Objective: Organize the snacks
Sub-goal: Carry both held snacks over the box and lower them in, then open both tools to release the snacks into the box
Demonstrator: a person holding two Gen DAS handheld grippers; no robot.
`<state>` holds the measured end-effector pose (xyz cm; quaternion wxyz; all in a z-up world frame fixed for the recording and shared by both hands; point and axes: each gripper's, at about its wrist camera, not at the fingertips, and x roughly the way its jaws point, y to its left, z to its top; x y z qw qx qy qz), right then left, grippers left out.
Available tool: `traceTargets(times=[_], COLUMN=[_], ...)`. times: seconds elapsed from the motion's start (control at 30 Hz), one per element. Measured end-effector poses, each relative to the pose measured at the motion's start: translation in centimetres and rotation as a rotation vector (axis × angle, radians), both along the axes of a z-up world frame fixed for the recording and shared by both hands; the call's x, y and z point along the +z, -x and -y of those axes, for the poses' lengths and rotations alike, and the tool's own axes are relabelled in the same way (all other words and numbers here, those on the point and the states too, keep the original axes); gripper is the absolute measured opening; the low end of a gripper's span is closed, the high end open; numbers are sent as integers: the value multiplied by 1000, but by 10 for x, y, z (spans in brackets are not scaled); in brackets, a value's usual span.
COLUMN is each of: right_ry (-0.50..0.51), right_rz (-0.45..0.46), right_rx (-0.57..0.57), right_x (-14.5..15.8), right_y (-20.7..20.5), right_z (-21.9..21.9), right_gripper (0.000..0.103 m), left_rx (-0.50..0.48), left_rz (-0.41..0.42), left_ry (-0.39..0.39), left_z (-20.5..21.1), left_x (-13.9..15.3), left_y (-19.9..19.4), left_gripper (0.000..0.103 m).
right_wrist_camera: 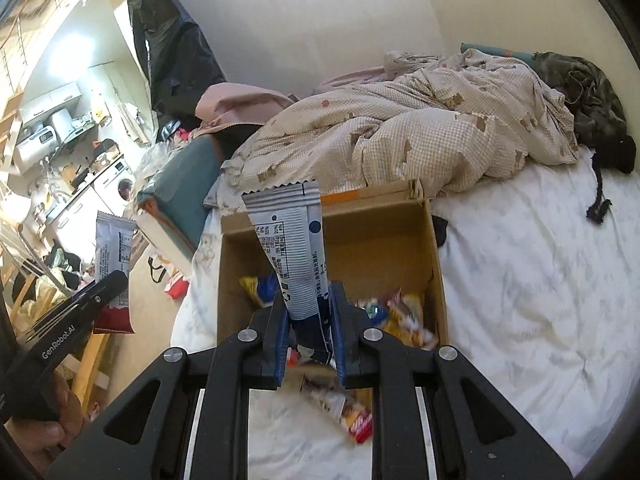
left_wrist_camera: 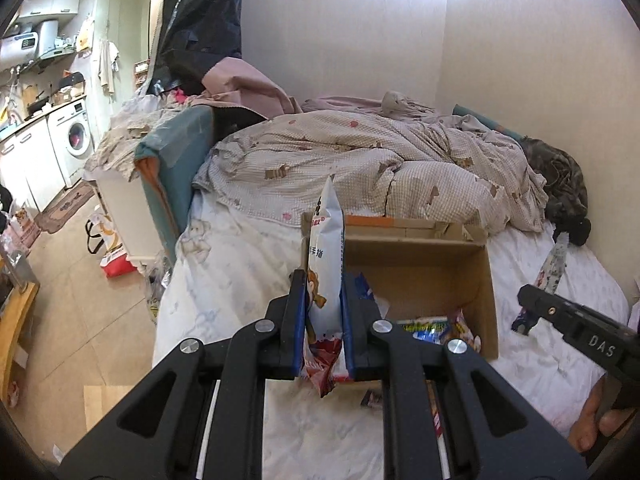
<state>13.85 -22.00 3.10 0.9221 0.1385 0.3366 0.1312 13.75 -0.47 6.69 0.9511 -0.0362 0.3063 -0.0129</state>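
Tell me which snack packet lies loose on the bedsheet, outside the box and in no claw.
The red-ended packet on the white sheet just in front of the cardboard box. Others lie inside the box or are clamped upright in the left claw and right claw.

Small home studio flat: unmade bed (left_wrist_camera: pixel 540 340) with checked duvet (left_wrist_camera: pixel 360 160) along the wall, and a kitchen corner in the same room with washing machine (left_wrist_camera: pixel 76 136), white cabinets (left_wrist_camera: pixel 28 160), water heater (left_wrist_camera: pixel 28 42). Clothes and bags cluttering the tiled floor (left_wrist_camera: pixel 80 320).
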Motion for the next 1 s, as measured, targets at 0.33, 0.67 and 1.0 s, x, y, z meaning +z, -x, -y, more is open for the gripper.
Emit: traceTargets(times=[0.33,0.67,1.0], right_ry=[-33,-96,-93], right_rz=[-52,-199,-245], right_rx=[25,7,28], right_x=[-24,-75,-91], right_y=[-63,-93,-101], right_z=[5,15,7], right_gripper=[20,20,22], left_rx=[-34,-61,-66], left_rz=[-20,-152,-208], left_ry=[-34,-35,-33], left_z=[28,29,31], left_x=[-16,-72,-91], left_y=[-65,-92,-106], left_gripper=[13,13,13])
